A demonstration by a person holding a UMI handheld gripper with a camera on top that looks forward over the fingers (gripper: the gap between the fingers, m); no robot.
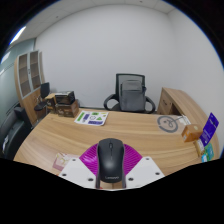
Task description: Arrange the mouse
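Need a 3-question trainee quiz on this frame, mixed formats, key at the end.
1. True or false: the mouse lies between the fingers.
2. What stands behind the desk? A) chair B) ladder C) bicycle
3. Fill in: the mouse's colour is ____.

Key: 1 true; 2 A, the chair; 3 black.
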